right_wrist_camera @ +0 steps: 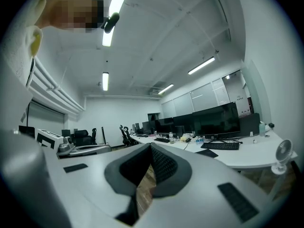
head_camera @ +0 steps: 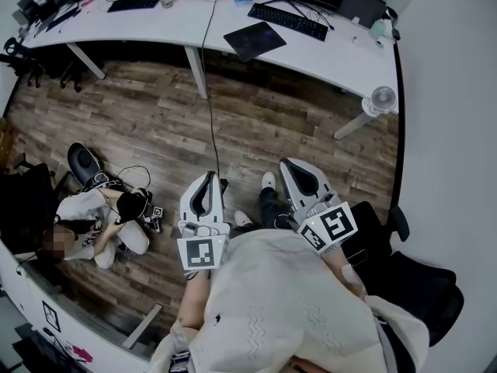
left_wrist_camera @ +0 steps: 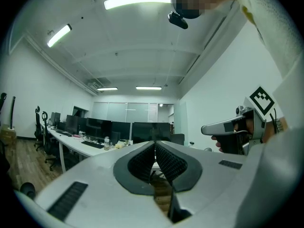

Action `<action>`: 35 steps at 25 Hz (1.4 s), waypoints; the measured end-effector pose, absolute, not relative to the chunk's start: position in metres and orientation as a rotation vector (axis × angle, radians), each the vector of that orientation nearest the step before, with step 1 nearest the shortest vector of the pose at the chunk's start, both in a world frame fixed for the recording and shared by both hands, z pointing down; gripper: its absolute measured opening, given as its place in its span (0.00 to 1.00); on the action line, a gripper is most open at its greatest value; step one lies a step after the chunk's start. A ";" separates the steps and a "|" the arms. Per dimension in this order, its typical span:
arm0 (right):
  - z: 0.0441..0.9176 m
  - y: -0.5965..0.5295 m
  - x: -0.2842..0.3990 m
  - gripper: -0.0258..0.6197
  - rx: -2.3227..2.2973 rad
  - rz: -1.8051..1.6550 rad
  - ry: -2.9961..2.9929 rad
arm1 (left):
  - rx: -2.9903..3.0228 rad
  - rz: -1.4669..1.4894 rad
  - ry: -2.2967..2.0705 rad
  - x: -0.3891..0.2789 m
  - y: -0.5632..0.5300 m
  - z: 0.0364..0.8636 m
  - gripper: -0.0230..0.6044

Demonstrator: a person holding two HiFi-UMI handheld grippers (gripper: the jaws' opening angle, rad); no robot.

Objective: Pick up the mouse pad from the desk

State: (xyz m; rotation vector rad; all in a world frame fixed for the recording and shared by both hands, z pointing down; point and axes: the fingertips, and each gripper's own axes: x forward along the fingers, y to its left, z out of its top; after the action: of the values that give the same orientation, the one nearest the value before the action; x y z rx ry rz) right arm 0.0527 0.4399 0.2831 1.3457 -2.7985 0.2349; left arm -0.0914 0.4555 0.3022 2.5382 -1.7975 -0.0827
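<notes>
- Wood-plank floor [head_camera: 155, 123] fills the middle of the head view; a white curved surface [head_camera: 178, 26] runs along the top.
- Far left: a person [head_camera: 93, 224] sits on the floor with small gear around them, well apart from the surface.
- Left claw [head_camera: 210, 175] is held level near the wearer's body. Its own view shows the jaws closed tip to tip with nothing between them [left_wrist_camera: 155, 142].
- A dark cable [head_camera: 210, 115] drops from the surface to the floor just ahead of the left claw. Judgement: it is a snag or trip risk on the walk in.
- Mouse pad [head_camera: 254, 40], dark, lies flat on the surface, untouched and well apart from both claws. It also shows in the right gripper view [right_wrist_camera: 206, 153].
- Keyboard [head_camera: 288, 21] sits near the pad's upper right. Judgement: a wide reach could knock it.
- Right claw [head_camera: 290, 162] is also level, with its jaws together and empty [right_wrist_camera: 151, 145].
- Small fan [head_camera: 382, 99] stands at the surface's right end.
- Step judged: approach, no pick begun.
- Risks, all judged:
  - Both claws are closed and must open before contact, or they just shove the pad.
  - The pad is thin and flat, so the jaws may skate over it or slide it away instead of getting under an edge.
  - A limp pad may droop and slip out if pinched at one corner.
</notes>
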 end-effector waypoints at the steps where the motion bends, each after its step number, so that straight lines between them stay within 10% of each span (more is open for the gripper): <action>1: 0.283 0.438 0.053 0.04 1.349 0.240 -2.800 | 2.540 -0.068 -1.805 -0.094 0.454 0.303 0.07; 35: 0.303 0.271 0.065 0.04 1.296 0.324 -2.779 | 2.458 -0.059 -1.820 -0.066 0.300 0.317 0.07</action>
State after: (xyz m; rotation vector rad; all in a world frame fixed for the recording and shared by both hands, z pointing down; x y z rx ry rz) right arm 0.0646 0.2709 0.3031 1.2956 -2.7795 0.3241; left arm -0.0662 0.3004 0.3174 2.4582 -1.8198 -0.0587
